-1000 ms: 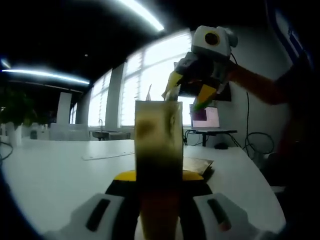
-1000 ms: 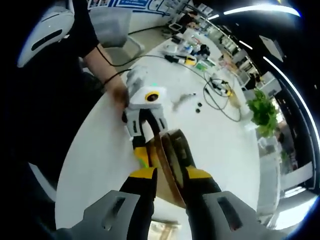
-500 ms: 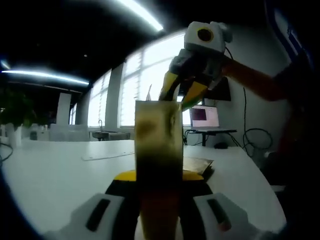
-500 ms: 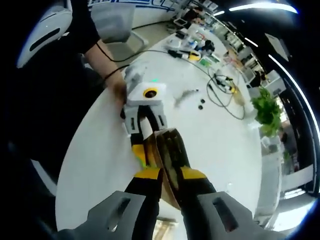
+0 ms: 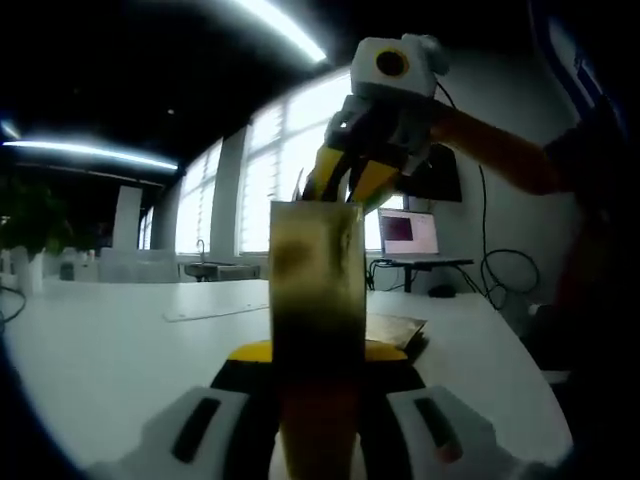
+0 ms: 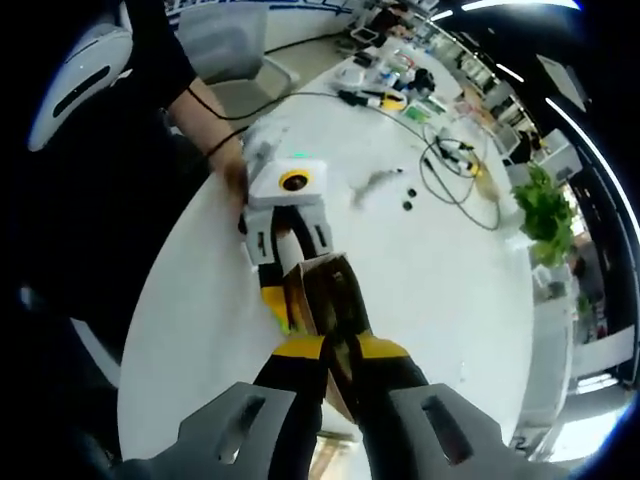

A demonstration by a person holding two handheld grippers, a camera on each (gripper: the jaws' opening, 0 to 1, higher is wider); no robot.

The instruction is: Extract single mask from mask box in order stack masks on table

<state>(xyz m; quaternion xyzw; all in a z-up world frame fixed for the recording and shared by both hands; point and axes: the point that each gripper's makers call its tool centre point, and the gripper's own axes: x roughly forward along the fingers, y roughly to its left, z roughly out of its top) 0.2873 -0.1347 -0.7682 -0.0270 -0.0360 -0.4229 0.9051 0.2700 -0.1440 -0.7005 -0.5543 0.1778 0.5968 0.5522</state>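
I have the one mask box point(image 5: 318, 300) upright on the white bench point(image 5: 110, 350), pinched between the jaws of my left hand-held gripper point(image 5: 318, 360). My right hand-held gripper point(image 5: 345, 180) hangs right over its open top, jaws nearly pressed together on what I judge is a mask edge, though I cannot tell for sure. To pull cleanly I'd clamp the box firm and lift straight up, taking one layer only. One box, two hand-held grippers; no stacked masks in sight.
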